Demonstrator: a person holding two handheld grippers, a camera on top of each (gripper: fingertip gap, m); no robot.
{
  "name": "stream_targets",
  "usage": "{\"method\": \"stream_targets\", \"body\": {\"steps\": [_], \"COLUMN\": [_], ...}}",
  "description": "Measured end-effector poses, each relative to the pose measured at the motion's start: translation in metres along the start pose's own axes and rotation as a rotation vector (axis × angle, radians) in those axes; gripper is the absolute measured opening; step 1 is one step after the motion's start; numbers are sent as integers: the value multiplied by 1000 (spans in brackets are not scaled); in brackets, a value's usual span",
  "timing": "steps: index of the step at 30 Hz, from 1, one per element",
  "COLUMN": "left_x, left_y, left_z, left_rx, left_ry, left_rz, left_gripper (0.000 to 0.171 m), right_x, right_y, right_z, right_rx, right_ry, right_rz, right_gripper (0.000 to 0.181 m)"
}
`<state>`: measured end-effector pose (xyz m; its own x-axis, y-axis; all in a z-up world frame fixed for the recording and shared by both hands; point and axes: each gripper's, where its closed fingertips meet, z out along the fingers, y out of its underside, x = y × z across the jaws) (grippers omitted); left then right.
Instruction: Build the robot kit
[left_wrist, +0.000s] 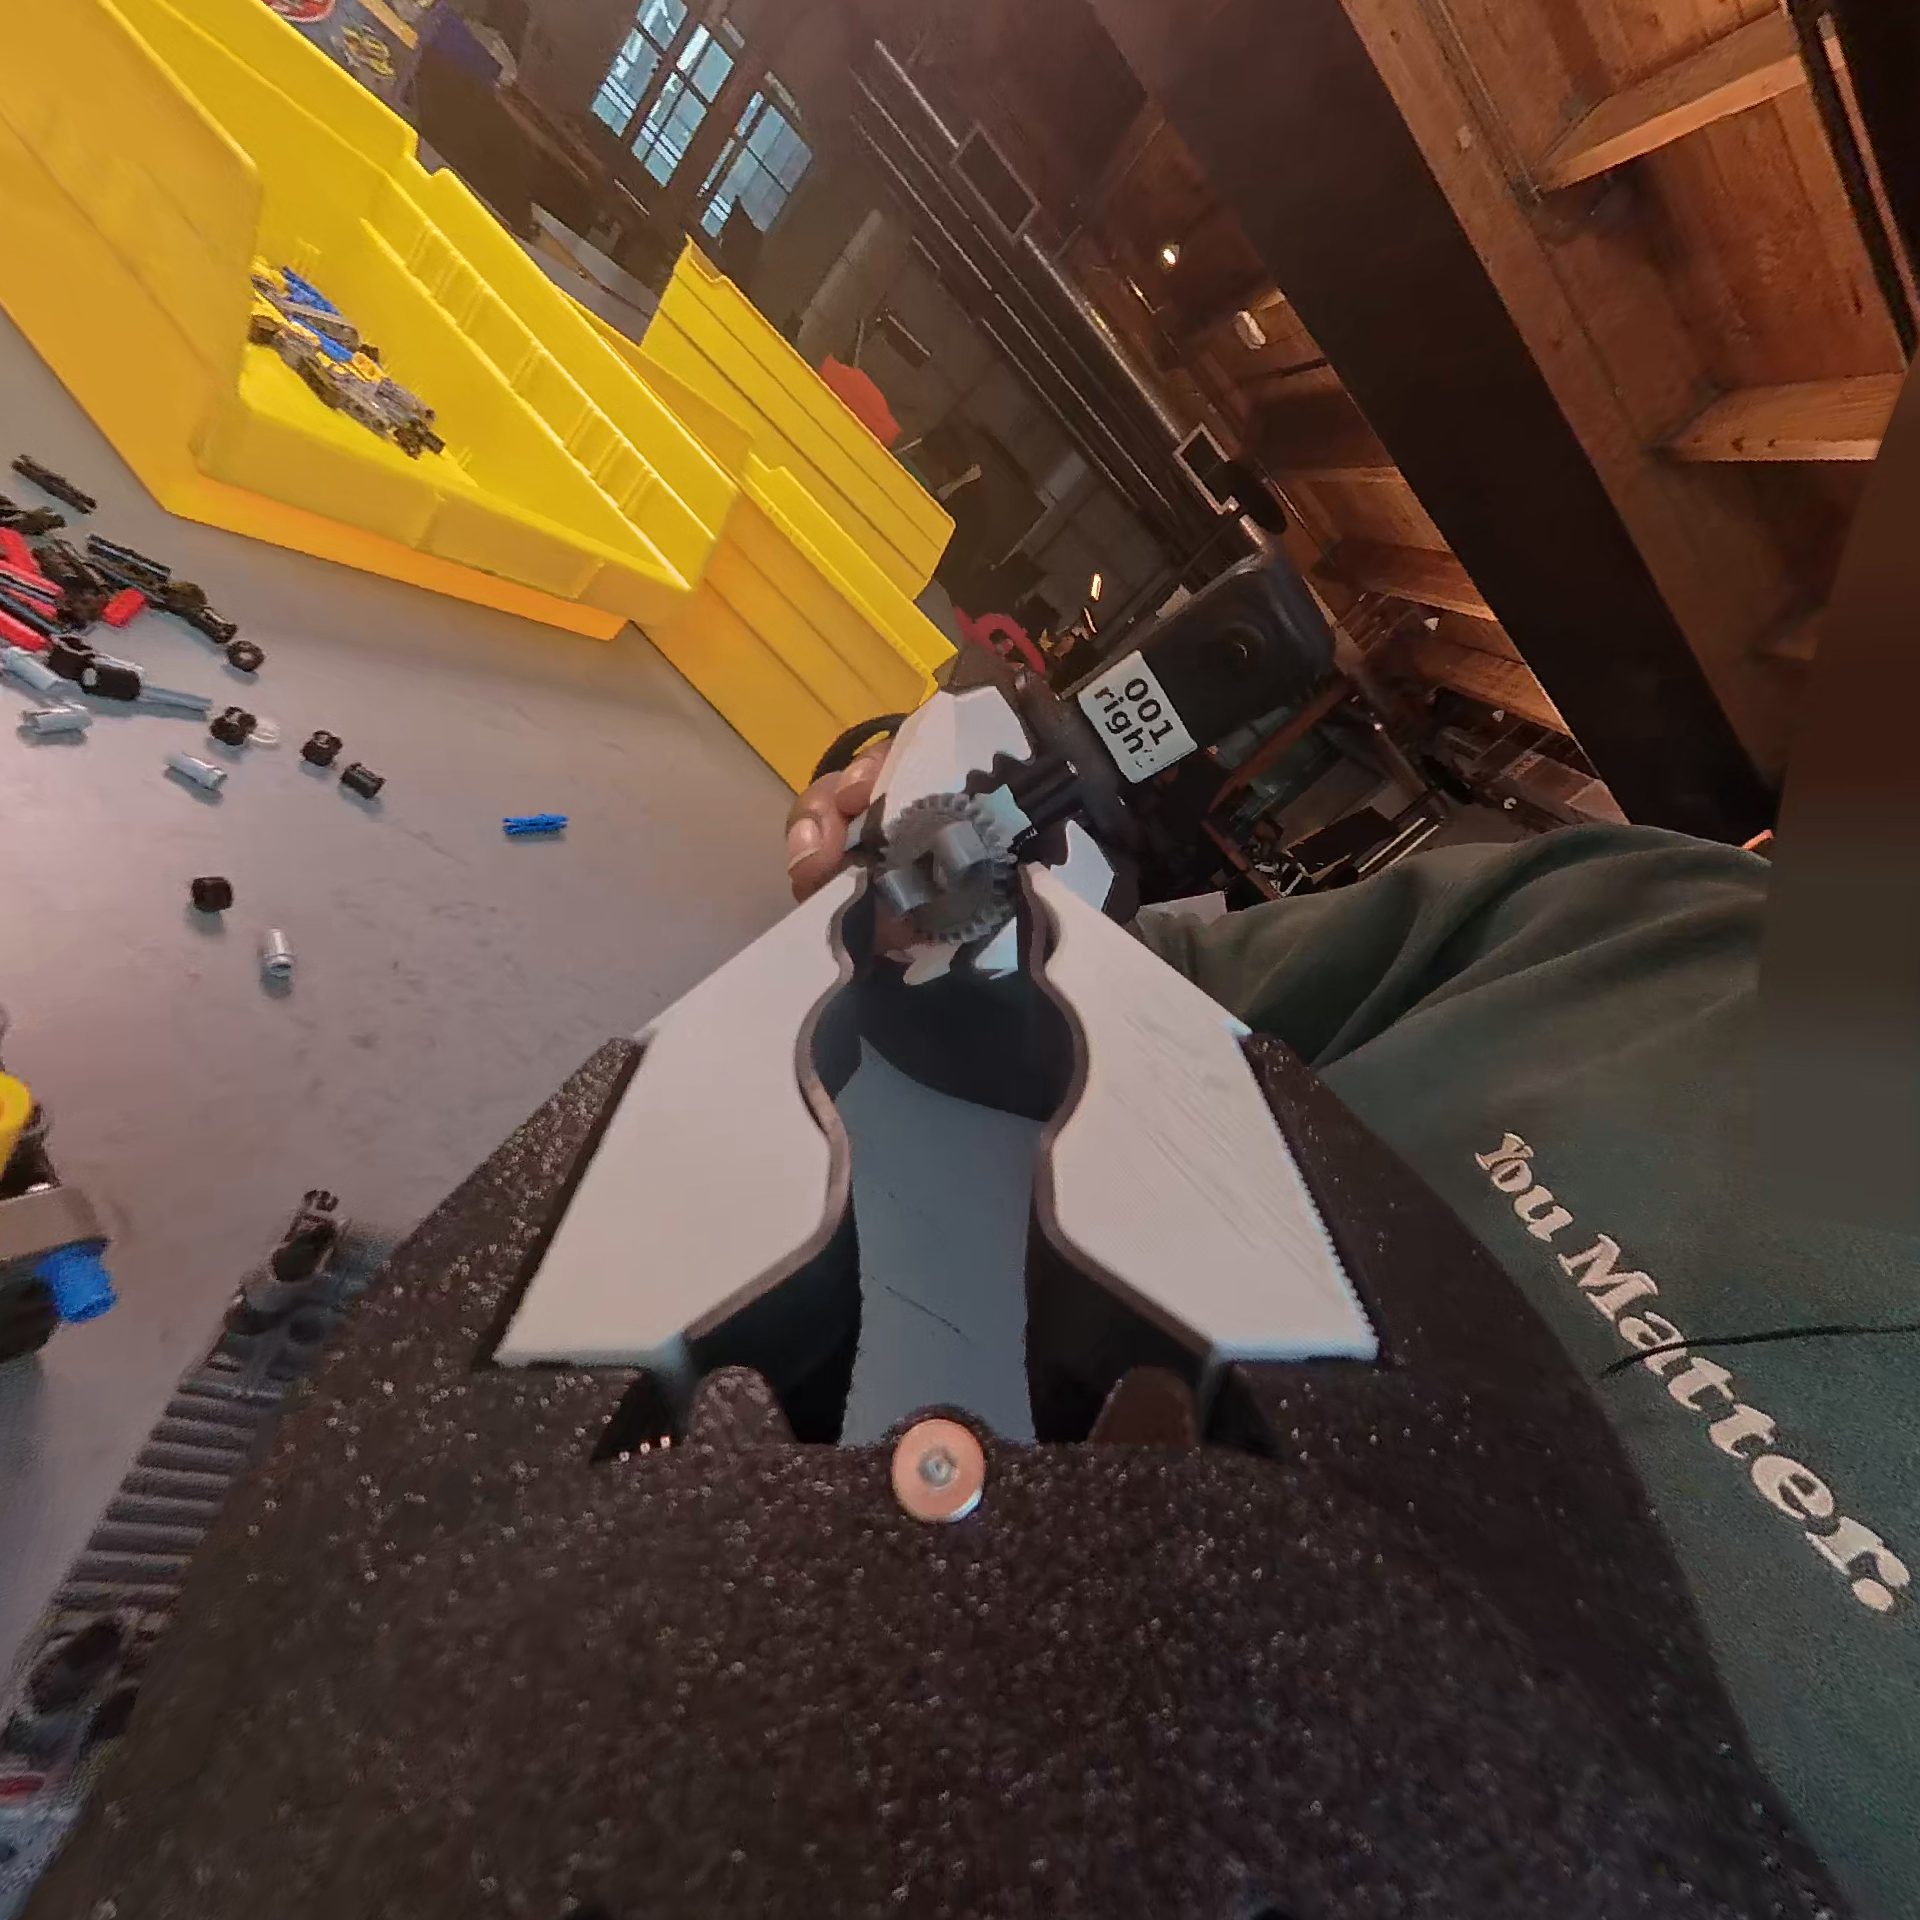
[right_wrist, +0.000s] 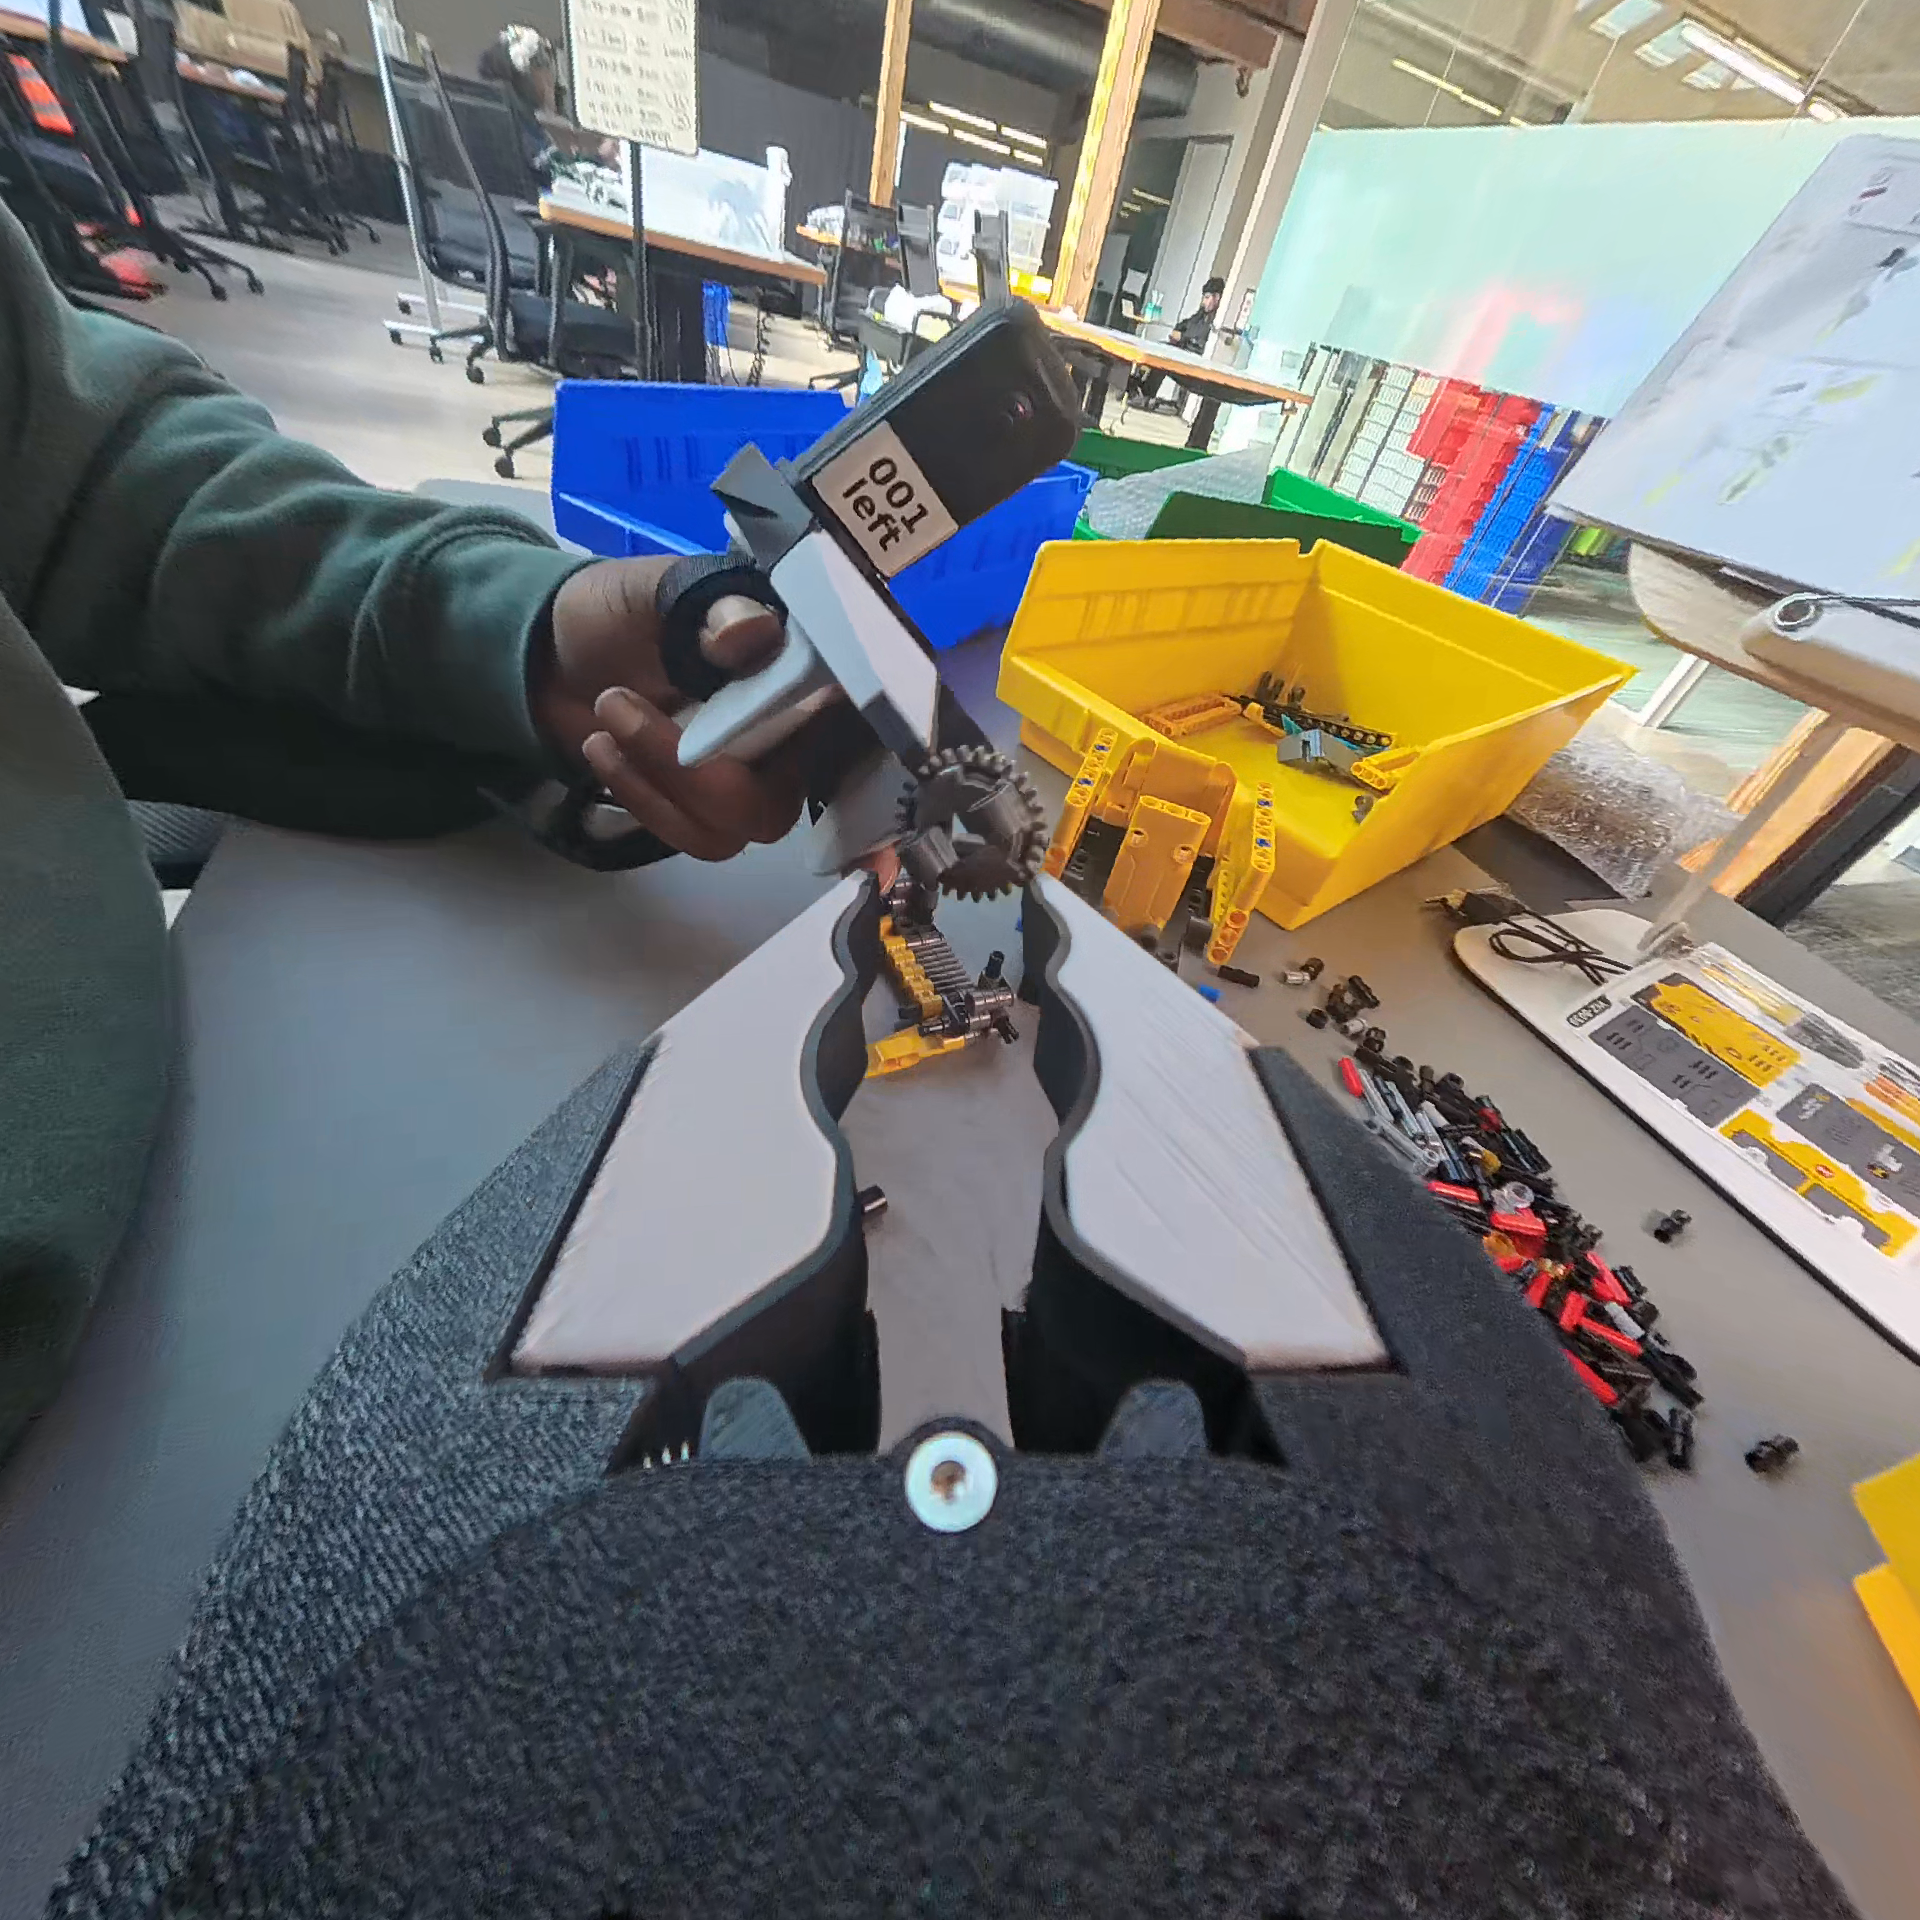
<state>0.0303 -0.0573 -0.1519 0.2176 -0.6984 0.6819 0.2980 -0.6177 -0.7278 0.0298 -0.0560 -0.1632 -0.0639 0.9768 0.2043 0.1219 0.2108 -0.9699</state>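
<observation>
Bench entry, both wrist views.

- A grey table (right_wrist: 416, 1039) is being used as the work surface. A yellow bin (right_wrist: 1455, 623) is being seen at 2 o'clock from the right gripper's tips, with a few parts lying inside it. A blue bin (right_wrist: 665, 468) is standing behind, at 11 o'clock.
- A printed instruction sheet (right_wrist: 1714, 1081) is lying flat at 3 o'clock, near the table edge.
- The left gripper (left_wrist: 940, 899) is being carried in a hand (right_wrist: 644, 717) with a green sleeve (right_wrist: 260, 540), and is coming in from 10 o'clock in the right wrist view. The right gripper (right_wrist: 948, 894) is being pointed straight at it, so the two sets of tips are almost meeting above the table.
- A partly built yellow model (right_wrist: 1164, 842) is standing against the yellow bin's front wall, at 1 o'clock.
- A heap of red, black and grey loose pieces (right_wrist: 1517, 1216) is spread out at 4 o'clock.
- A short yellow and black subassembly (right_wrist: 935, 987) is lying on the table, seen through the gap between the right fingers.
- A gear assembly (right_wrist: 977, 816), a dark toothed wheel on a grey connector, is being held in the air at 12 o'clock, just past the right tips. The left fingers are being read as clamped on it. The right fingers are standing a little apart on either side of its lower end; whether they are pinching it cannot be told.
</observation>
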Motion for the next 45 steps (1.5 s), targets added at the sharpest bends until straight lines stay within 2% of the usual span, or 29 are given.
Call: {"method": "stream_targets", "body": {"steps": [8, 12, 17, 18, 20, 22, 27, 31, 35, 37, 41, 45], "left_x": [-20, -34, -38, -38, -39, -40, -44, -43, -43, -42, -40, -36], "left_y": [10, 25, 36, 38, 38, 38, 37, 38, 38, 38, 39, 42], "left_z": [-6, -10, -6, -5, -5, -6, -8, -8, -8, -8, -8, -6], "left_rx": [-95, -200, -248, -252, -254, -255, -253, -256, -258, -255, -255, -266], "left_ry": [-134, -219, -220, -220, -222, -231, -255, -252, -249, -247, -222, -180], "left_rz": [58, 107, 104, 106, 106, 111, 111, 109, 109, 105, 75, 40], "left_gripper": [26, 26, 26, 26, 26, 26, 26, 26, 25, 25, 25, 25], "right_x": [0, 2, -3, -3, 2, 5, 15, 16, 13, 11, 2, -12], "right_y": [20, 20, 30, 31, 36, 35, 36, 36, 36, 38, 42, 40], "right_z": [3, 2, 4, 4, 4, 3, 1, 1, 2, 2, 5, 7], "right_rx": [-118, -125, -162, -166, -177, -161, -159, -157, -155, -164, -191, -181], "right_ry": [31, 30, -1, -3, 11, 14, 41, 52, 30, 23, -19, -74], "right_rz": [-103, -34, -34, -26, -3, 25, 90, 71, 76, 76, 61, -8], "right_gripper": [25, 66, 76, 74, 52, 39, 25, 23, 11, 13, 30, 31]}}
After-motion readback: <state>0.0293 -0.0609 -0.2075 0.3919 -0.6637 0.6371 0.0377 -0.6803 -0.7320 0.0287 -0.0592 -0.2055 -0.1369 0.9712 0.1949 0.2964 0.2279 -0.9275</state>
